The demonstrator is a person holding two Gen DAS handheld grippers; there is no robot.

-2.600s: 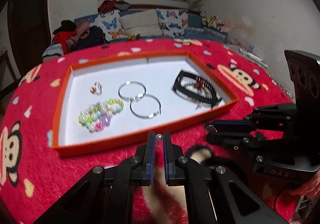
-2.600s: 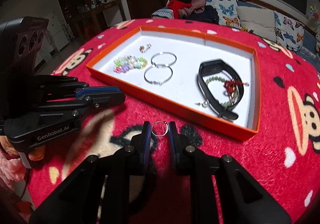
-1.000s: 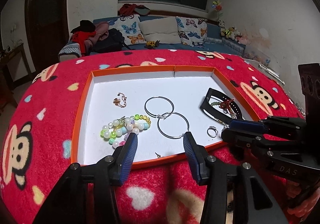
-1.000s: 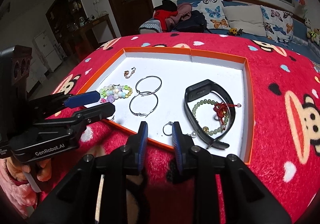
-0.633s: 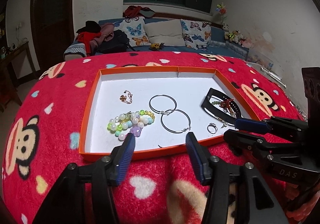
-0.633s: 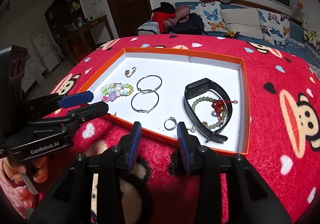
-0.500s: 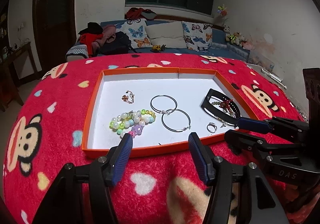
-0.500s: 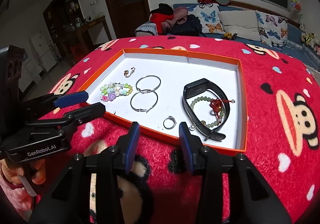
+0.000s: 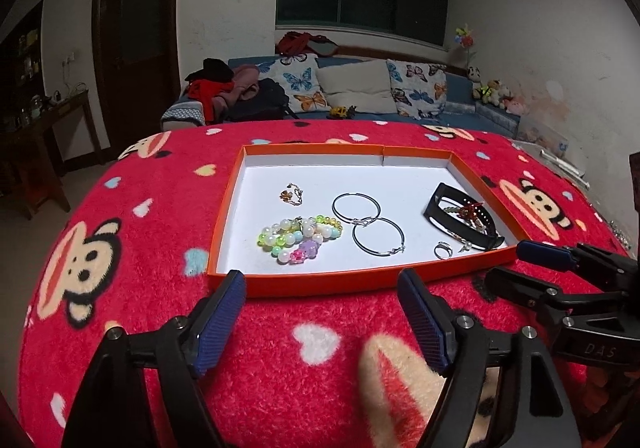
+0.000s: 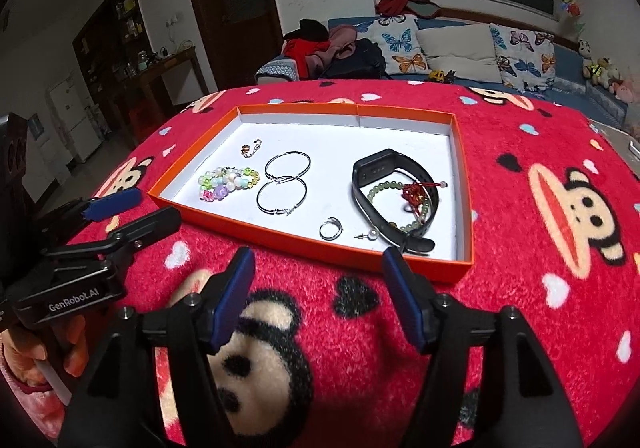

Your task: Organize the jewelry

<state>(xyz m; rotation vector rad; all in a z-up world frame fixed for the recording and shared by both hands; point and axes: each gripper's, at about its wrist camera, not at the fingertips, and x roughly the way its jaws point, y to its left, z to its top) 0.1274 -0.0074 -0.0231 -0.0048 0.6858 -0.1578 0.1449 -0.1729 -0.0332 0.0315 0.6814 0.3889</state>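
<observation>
Orange-walled, white-floored tray [image 10: 464, 183] on a red desk cover [image 10: 540, 248] patterned with monkey faces and hearts. Contents: silver hoops [image 10: 282, 195], silver ring [image 10: 330, 228], black band [image 10: 368, 203], green bead bracelet [image 10: 416, 224], pastel bead bracelet [image 10: 226, 180]. Fingers [image 10: 234, 300]: blue pads.

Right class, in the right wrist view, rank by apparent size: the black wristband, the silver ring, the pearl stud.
1. black wristband
2. silver ring
3. pearl stud
All three lie close together in the tray, so nearness hardly matters.
</observation>
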